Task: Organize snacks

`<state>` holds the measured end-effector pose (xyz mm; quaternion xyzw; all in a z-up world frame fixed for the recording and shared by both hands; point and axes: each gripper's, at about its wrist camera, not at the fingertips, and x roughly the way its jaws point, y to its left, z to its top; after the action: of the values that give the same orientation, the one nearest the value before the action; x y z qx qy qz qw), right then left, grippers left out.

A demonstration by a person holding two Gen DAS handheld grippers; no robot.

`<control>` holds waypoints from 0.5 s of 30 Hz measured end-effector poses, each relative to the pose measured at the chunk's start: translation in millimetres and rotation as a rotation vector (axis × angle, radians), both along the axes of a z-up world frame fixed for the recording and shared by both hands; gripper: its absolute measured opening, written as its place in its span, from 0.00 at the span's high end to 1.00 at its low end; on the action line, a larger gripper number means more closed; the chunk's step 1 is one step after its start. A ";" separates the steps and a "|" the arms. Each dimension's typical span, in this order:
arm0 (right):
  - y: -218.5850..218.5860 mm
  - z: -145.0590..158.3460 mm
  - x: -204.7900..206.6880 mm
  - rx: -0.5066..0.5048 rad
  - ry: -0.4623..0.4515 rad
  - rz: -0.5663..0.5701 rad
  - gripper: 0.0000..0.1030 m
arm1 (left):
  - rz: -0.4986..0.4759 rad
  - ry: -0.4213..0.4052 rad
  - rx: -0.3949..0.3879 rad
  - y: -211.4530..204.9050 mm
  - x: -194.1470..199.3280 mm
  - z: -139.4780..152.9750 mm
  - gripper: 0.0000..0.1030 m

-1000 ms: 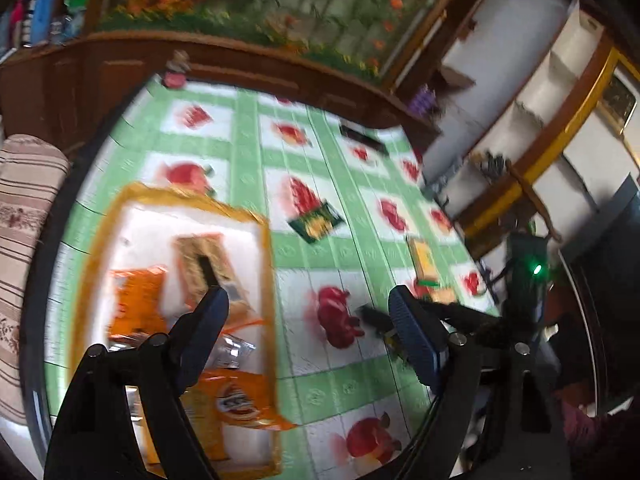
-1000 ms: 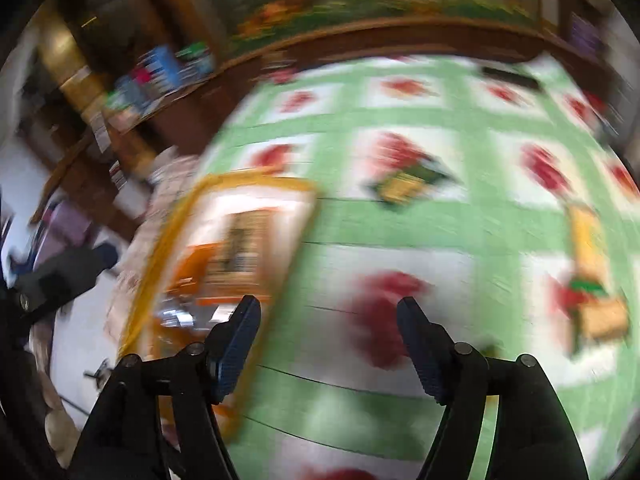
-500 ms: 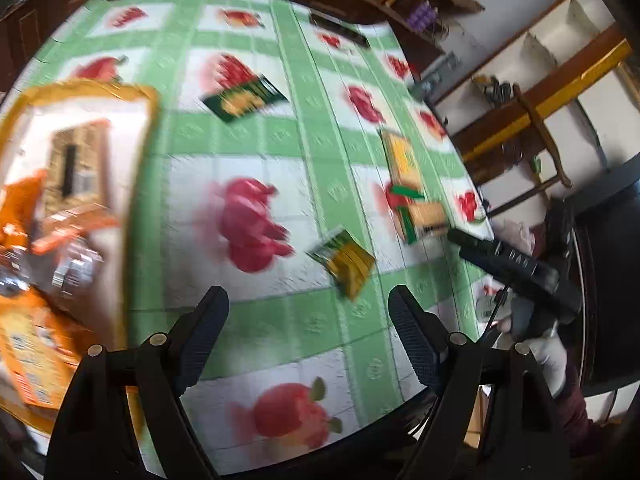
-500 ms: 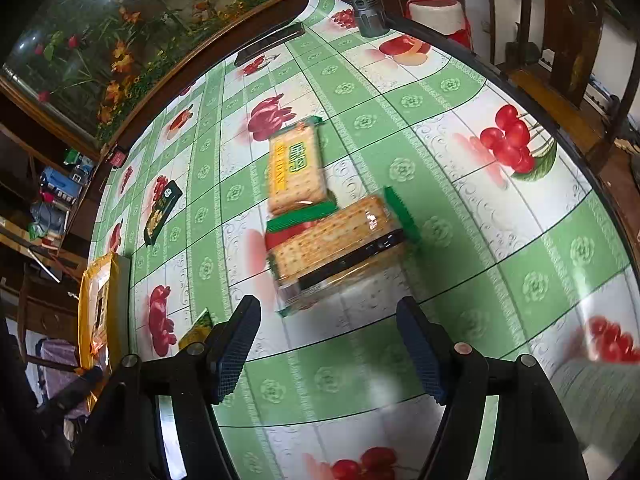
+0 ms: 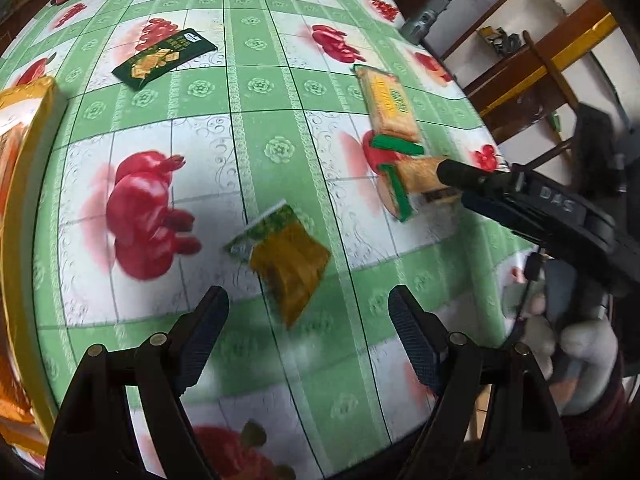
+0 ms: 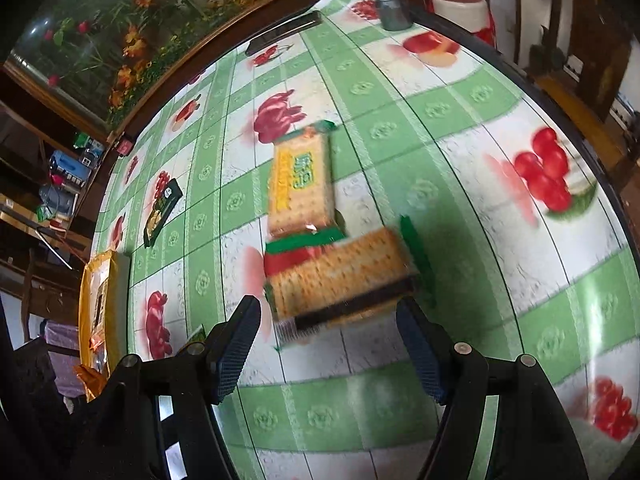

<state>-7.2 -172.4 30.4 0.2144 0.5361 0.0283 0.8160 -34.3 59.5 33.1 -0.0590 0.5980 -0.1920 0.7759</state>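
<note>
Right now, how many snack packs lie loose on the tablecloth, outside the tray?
4: dark green pack far left, yellow-green pouch nearest the left gripper, two cracker packs before the right gripper.

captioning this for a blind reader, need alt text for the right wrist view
The open right gripper is lined up just short of a cracker pack on a green-checked, fruit-print tablecloth. A second cracker pack touches it behind; a dark green snack packet and a yellow tray sit far left.
</note>
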 end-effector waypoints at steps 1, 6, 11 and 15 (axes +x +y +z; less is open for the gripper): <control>1.6 -0.6 3.3 -0.005 -0.003 0.001 0.28 | 0.000 -0.002 0.017 -3.1 3.0 -3.7 0.20; 8.1 -6.1 31.5 -0.065 -0.015 -0.023 0.28 | -0.014 -0.028 0.092 -16.1 12.2 -15.8 0.20; 9.5 -6.6 58.5 -0.085 -0.009 -0.052 0.30 | -0.010 -0.037 0.080 -11.7 15.9 -16.1 0.18; 9.2 -6.2 76.9 -0.090 -0.006 -0.072 0.28 | -0.052 -0.057 0.054 -14.6 13.2 -18.5 0.03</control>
<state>69.7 -163.2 24.2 0.1965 0.5265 -0.0247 0.8268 -21.1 44.9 14.6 -0.0167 0.5821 -0.1976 0.7886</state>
